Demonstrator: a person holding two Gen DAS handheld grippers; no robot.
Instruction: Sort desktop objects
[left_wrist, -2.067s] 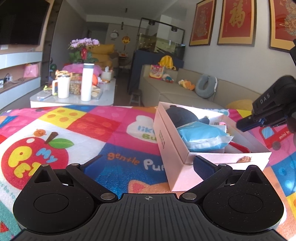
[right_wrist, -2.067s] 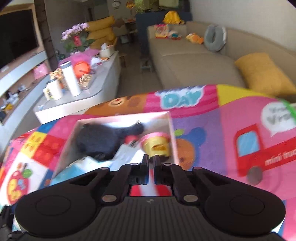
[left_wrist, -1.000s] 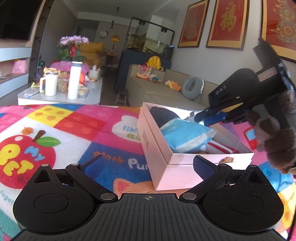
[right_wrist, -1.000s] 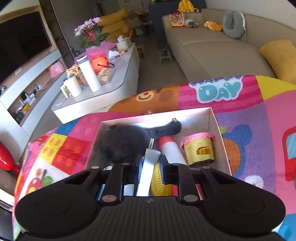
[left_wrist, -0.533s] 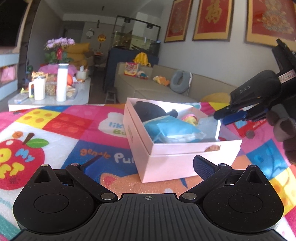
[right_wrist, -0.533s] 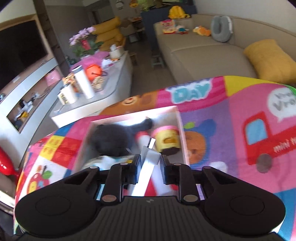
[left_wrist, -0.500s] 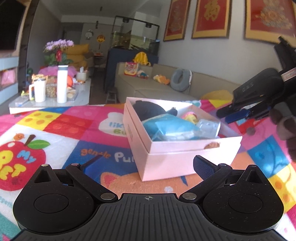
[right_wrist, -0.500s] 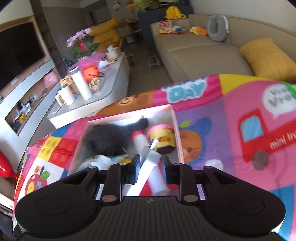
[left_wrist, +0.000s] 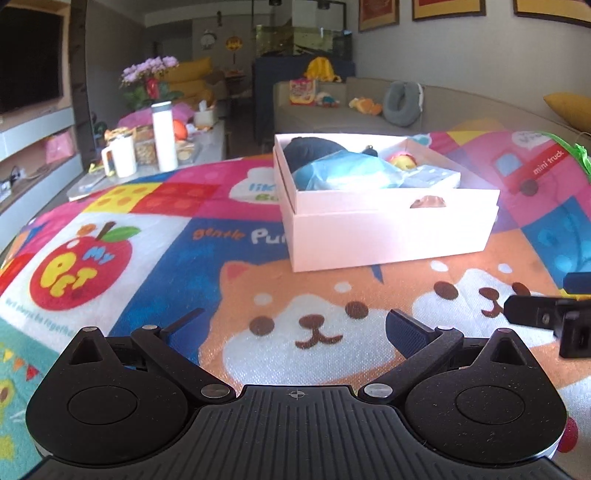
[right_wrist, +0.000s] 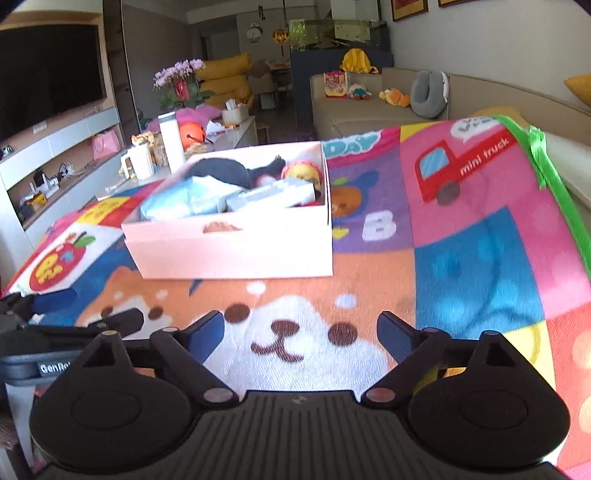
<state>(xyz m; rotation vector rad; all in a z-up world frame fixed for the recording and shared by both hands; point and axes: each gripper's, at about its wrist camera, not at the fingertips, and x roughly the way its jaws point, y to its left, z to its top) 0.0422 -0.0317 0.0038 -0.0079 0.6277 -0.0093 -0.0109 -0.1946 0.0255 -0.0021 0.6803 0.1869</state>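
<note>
both hand-held grippers empty over the mat

left wrist: my left hand-held gripper (left_wrist: 295, 325) is spread wide with nothing between its fingers, over the play mat (left_wrist: 314, 325). the pink box (left_wrist: 388, 229) sits ahead on the mat, holding a blue packet (left_wrist: 347, 175) and a dark plush (left_wrist: 310, 149).

right wrist: my right hand-held gripper (right_wrist: 300, 328) is opening, nothing between its jaws. the box (right_wrist: 236, 247) lies ahead, left of centre, a grey flat pack (right_wrist: 273, 195) resting inside near the front wall.
</note>
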